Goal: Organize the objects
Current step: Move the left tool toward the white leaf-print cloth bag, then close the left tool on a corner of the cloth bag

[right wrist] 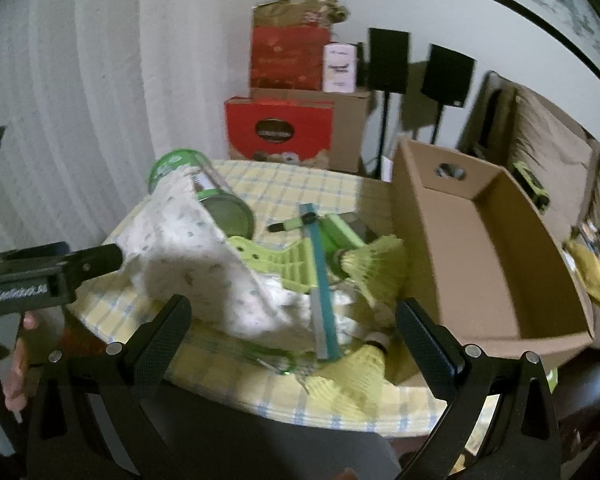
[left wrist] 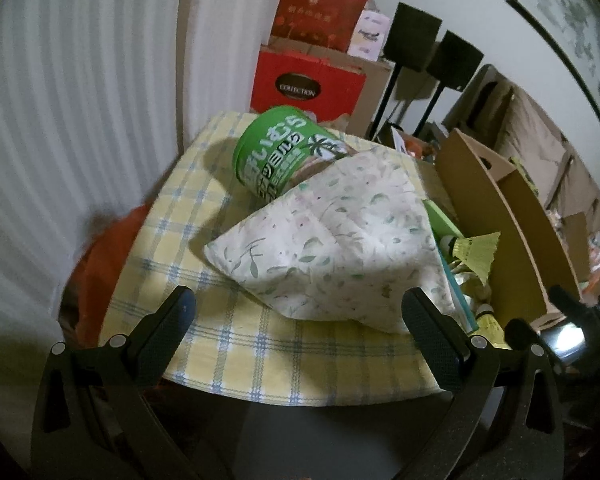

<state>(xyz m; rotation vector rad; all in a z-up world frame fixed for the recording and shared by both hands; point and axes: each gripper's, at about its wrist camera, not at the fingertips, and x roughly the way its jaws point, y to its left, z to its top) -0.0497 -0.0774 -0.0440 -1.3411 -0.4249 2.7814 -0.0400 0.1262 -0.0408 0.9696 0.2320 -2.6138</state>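
Observation:
A white floral cloth [left wrist: 324, 240] lies draped over a pile on the yellow checked tablecloth [left wrist: 260, 360]. A green can [left wrist: 284, 156] lies on its side behind it. Yellow shuttlecocks [left wrist: 476, 252] sit to the right, beside an empty cardboard box [right wrist: 492, 248]. My left gripper [left wrist: 300, 312] is open just in front of the cloth; it also shows at the left of the right wrist view [right wrist: 112, 256], its tip at the cloth's edge [right wrist: 204, 260]. My right gripper [right wrist: 296, 320] is open over a teal ruler [right wrist: 320, 280], a green plastic piece [right wrist: 284, 260] and shuttlecocks [right wrist: 376, 268].
Red gift boxes [right wrist: 280, 128] and cardboard boxes are stacked behind the table against the wall. Two black speakers on stands [right wrist: 388, 60] stand to their right. An orange object [left wrist: 108, 264] sits below the table's left edge. A sofa [right wrist: 548, 152] is at the right.

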